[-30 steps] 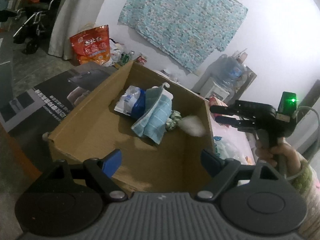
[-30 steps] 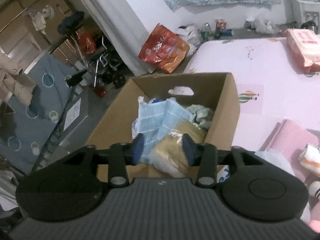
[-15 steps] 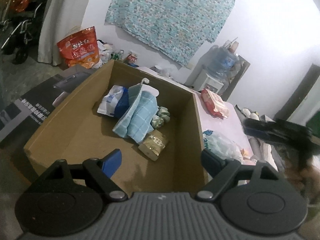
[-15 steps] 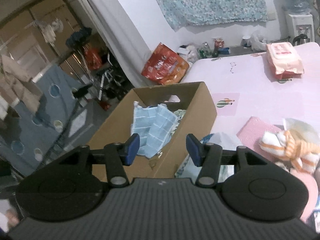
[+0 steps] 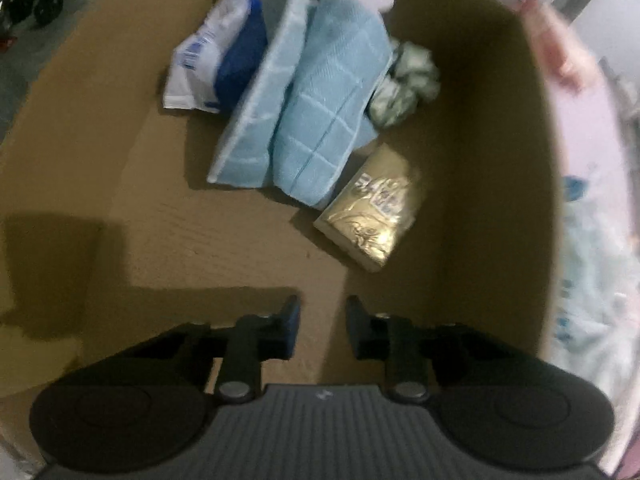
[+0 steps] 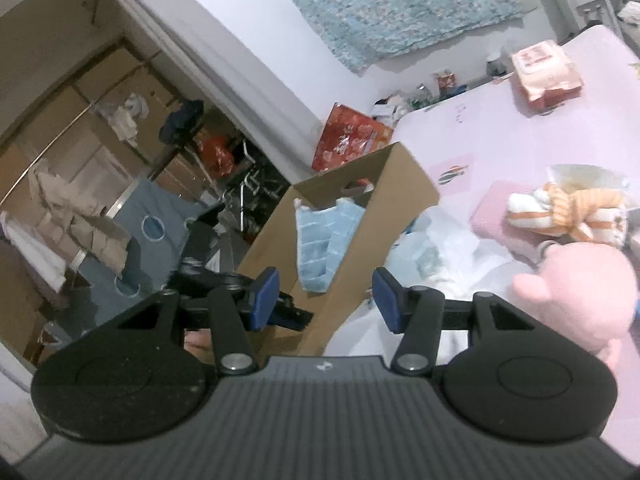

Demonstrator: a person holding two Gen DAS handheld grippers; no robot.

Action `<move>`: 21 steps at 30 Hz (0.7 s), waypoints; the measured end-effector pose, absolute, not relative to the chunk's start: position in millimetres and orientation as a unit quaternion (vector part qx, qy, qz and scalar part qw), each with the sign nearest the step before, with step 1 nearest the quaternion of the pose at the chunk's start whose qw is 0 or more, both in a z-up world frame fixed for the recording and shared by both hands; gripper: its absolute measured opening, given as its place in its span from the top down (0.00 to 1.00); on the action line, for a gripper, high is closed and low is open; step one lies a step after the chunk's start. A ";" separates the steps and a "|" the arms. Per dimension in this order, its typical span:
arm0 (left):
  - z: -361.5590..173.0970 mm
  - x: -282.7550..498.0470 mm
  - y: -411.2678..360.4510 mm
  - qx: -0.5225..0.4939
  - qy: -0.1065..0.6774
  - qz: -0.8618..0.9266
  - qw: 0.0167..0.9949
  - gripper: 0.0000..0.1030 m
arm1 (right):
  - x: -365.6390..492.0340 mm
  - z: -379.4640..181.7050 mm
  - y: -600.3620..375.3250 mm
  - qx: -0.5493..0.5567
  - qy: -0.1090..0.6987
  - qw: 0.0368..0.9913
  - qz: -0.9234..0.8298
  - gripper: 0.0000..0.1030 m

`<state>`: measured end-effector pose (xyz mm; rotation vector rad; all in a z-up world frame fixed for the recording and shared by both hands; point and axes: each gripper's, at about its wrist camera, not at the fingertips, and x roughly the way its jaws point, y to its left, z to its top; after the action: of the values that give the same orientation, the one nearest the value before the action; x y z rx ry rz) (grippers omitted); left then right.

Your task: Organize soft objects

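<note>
In the left wrist view my left gripper (image 5: pixel 322 322) points straight down into the cardboard box (image 5: pixel 120 200). Its jaws are closing to a narrow gap and nothing is between them. Ahead of it on the box floor lie a light blue towel (image 5: pixel 320 120), a gold packet (image 5: pixel 372 216), a white and blue packet (image 5: pixel 200 68) and a crumpled green-white cloth (image 5: pixel 404 88). My right gripper (image 6: pixel 326 300) is open and empty, beside the box (image 6: pixel 400 192) on the bed side. A pink plush toy (image 6: pixel 580 280) and an orange-striped plush (image 6: pixel 568 212) lie to its right.
The box stands against a bed with a pink sheet (image 6: pixel 500 136). On the bed are a clear plastic bag (image 6: pixel 440 240) and a pink pack of wipes (image 6: pixel 544 68). A red bag (image 6: pixel 348 136) and clutter stand on the floor beyond the box.
The gold packet left my right gripper and now lies in the box. My right gripper swung away toward the bed. My left gripper tipped down over the box and its jaws narrowed.
</note>
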<state>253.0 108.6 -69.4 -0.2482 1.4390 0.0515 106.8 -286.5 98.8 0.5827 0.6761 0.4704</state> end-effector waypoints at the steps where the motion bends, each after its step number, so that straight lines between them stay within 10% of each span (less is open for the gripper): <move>1: -74.2 258.7 103.6 -0.101 0.661 0.025 0.743 0.79 | 107.3 97.5 -289.9 0.282 0.321 0.876 0.223 0.50; 13: -84.9 290.7 59.6 -0.045 0.633 0.006 0.773 0.78 | 80.3 56.6 -336.7 0.347 0.316 0.866 0.171 0.50; 21: -53.5 264.9 71.2 -0.055 0.596 0.023 0.801 0.27 | 55.8 16.7 -362.7 0.386 0.322 0.857 0.117 0.48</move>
<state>264.9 71.2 -53.5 -0.1177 1.2782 0.0494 55.8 -362.7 16.7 0.8109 0.6760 0.2455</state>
